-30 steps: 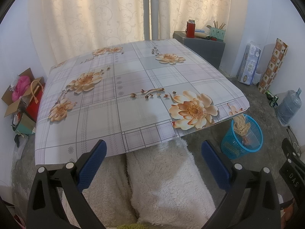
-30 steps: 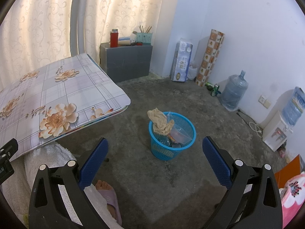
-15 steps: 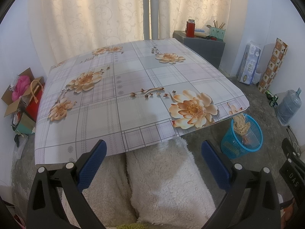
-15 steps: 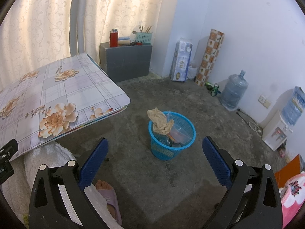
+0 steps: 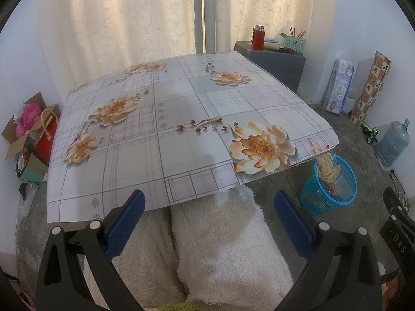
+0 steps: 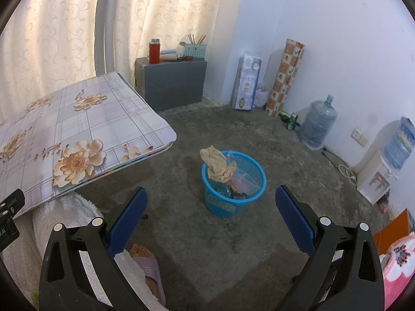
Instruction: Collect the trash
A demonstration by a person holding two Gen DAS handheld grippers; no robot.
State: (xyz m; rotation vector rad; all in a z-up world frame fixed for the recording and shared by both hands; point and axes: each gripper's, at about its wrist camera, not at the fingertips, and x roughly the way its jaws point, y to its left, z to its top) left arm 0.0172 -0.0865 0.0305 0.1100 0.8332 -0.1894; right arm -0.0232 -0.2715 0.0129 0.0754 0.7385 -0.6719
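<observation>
- Against the left wall sits an open cardboard box (image 5: 19, 134) with pink stuff and a red bag in it.
- The counter (image 5: 181, 119) wears a checked cloth printed with big peach flowers, and nothing lies on it; cream curtains (image 5: 124, 18) hang behind.
- The left gripper (image 5: 207, 217) hovers at the counter's near edge over the person's fluffy white lap (image 5: 223, 246), jaws spread wide with nothing between them.
- Past the counter's far corner stands a grey cabinet (image 6: 172, 83) carrying a red flask (image 6: 154, 51) and a small green basket of sticks.
- The right gripper (image 6: 211, 215) points at the concrete floor (image 6: 259, 233), jaws equally wide and holding nothing.
- The blue trash basket (image 6: 233, 202) stands on the floor just off the counter's right corner, ahead of the right jaws and about midway between them, well clear of both; a crumpled tan rag (image 6: 218, 163) sticks out of its top above some clear wrappers.
- Along the right wall: a pack of paper rolls (image 6: 246, 80), a patterned roll, a water jug (image 6: 317, 124) and a white dispenser.
</observation>
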